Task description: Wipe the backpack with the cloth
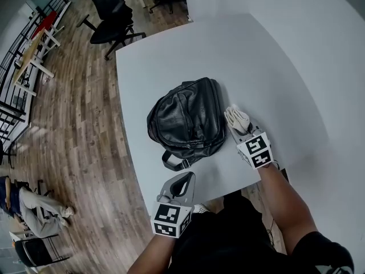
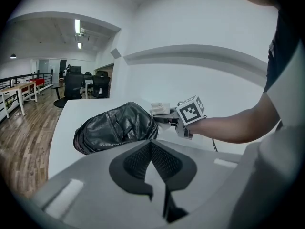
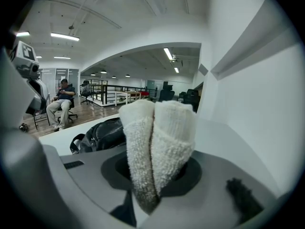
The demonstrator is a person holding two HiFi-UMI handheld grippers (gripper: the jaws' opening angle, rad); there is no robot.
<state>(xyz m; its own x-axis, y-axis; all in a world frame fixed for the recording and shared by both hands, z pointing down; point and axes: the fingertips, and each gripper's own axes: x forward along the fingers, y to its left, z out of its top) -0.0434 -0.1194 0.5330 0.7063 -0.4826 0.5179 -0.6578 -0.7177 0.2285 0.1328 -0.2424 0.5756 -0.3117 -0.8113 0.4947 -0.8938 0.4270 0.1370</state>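
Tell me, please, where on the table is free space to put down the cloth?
Bare table lies beyond the backpack, toward the far edge, and right of the right tongs. Crowded: between backpack and cloth, and at the strap by the left tongs.

Overhead view, low gripper views, shared backpack (image 1: 185,124)

Open tabletop (image 1: 239,56) beyond, backpack (image 1: 187,124) blocking centre, wall (image 1: 336,39) close at right

No legible text, brand, number or sign in any view. Backpack (image 1: 187,123) shows no readable label; marker cube (image 1: 255,151) bears pattern only.
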